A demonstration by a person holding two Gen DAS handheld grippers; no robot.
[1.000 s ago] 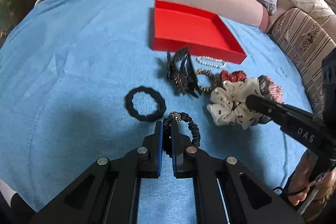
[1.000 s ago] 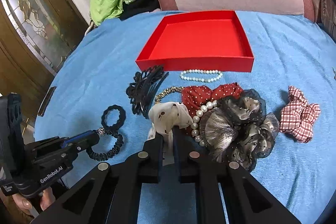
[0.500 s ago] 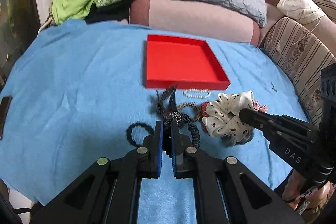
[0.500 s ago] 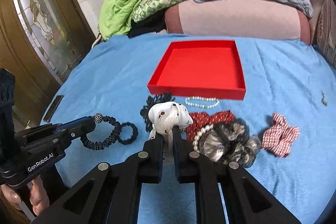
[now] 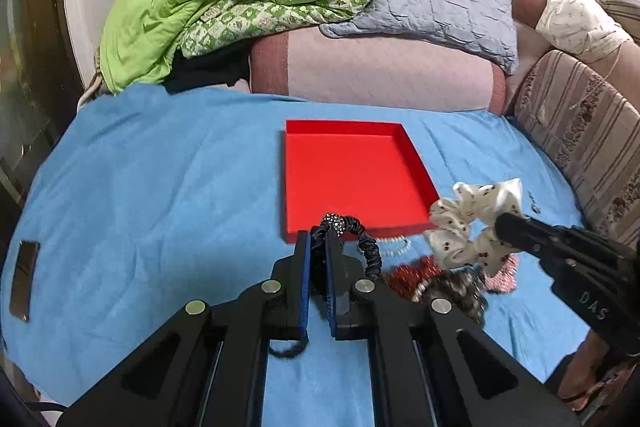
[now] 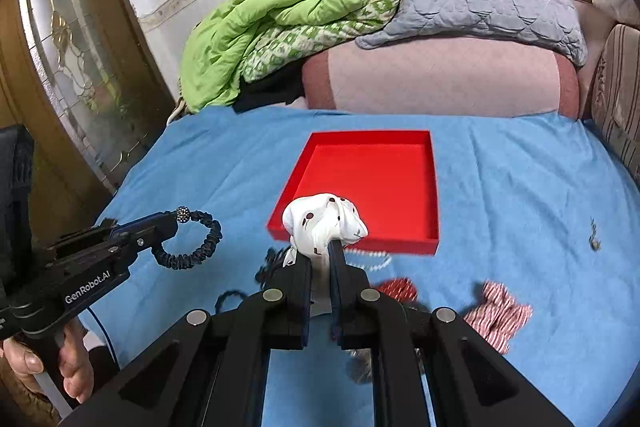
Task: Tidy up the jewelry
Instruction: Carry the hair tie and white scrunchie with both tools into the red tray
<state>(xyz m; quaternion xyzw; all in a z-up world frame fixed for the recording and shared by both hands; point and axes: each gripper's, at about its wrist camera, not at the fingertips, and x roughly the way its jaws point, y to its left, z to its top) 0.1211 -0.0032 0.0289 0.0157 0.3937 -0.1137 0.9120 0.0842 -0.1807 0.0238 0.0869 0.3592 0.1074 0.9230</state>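
Observation:
My left gripper (image 5: 318, 243) is shut on a black hair tie with a beaded ball (image 5: 368, 247) and holds it above the blue cloth, just before the near wall of the empty red tray (image 5: 352, 183). The hair tie also shows in the right wrist view (image 6: 192, 251). My right gripper (image 6: 320, 251) is shut on a white spotted scrunchie (image 6: 324, 223), lifted near the red tray (image 6: 372, 183); the scrunchie also shows in the left wrist view (image 5: 472, 223).
A pearl bracelet (image 5: 394, 247), red, dark and checked scrunchies (image 6: 498, 315) and black hair ties lie on the blue cloth below the grippers. A dark phone (image 5: 24, 279) lies at the left edge. Bedding and a sofa stand behind.
Both grippers rose and moved forward toward the red tray, each carrying its item. The other pieces on the cloth stayed put.

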